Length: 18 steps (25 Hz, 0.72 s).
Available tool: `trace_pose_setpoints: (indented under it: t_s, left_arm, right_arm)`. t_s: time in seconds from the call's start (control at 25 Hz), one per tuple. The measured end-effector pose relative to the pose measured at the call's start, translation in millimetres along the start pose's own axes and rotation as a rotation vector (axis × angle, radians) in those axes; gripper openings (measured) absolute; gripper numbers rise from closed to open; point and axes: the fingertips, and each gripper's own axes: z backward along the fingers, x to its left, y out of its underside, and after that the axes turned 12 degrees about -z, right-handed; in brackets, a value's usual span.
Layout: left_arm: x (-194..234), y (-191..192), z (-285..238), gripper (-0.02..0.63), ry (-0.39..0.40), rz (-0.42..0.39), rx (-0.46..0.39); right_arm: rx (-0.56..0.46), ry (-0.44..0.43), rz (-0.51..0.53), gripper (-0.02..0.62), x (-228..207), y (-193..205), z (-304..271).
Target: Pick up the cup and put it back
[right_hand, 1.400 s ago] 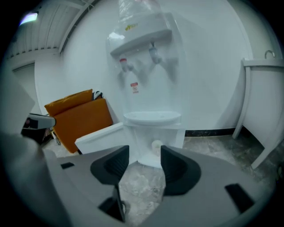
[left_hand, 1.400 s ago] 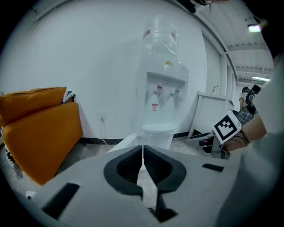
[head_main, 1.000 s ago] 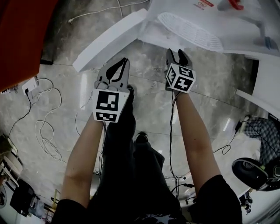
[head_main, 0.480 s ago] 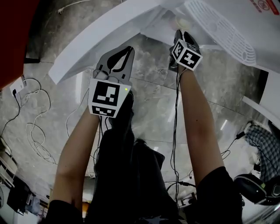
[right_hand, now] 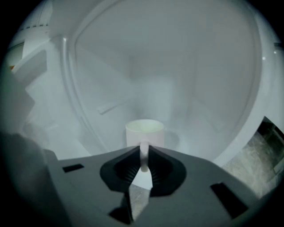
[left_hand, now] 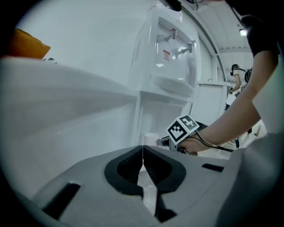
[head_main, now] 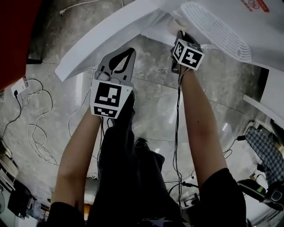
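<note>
Black short sleeves (head_main: pixel 219 190), dark trousers (head_main: pixel 128 168); grey left gripper (head_main: pixel 127 52) and right gripper (head_main: pixel 181 34) bear black-and-white marker cubes (head_main: pixel 108 99); thin black cable (head_main: pixel 177 124).

The small white round cup (right_hand: pixel 144 131) shows only its top; the right gripper (right_hand: pixel 144 150), fingers (right_hand: pixel 124 167) just now closing on its handle (right_hand: pixel 144 157), hides the bottom. In the head view that gripper hides nearly all of it.

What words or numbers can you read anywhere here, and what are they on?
No text here can be read.
Small red label on the water dispenser: too small to read.
Red print on a white panel, at the head view's top edge: cut off and blurred.
Marker cubes: only black-and-white squares, no letters.
</note>
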Motion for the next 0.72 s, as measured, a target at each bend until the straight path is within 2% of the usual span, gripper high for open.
trace_pose_setpoints:
  t_s: [0.32,0.56,0.72]
  left_arm:
    - [-37.5,-69.6,79.0,0.009,-0.013,-0.009,-0.016]
    - [-73.6,-145.3,160.5,0.009,-0.061,-0.033,-0.032]
    - [-92.8,-204.7,232.1,0.009,-0.118,-0.011,-0.045]
  right_arm:
    - [0.000,-0.083,-0.023,0.043,34.3,-5.2,126.3]
    - [0.006,-0.139,-0.012,0.043,50.3,-22.1,252.7]
    - [-0.016,-0.175,-0.026,0.043,56.9,-46.1,347.0]
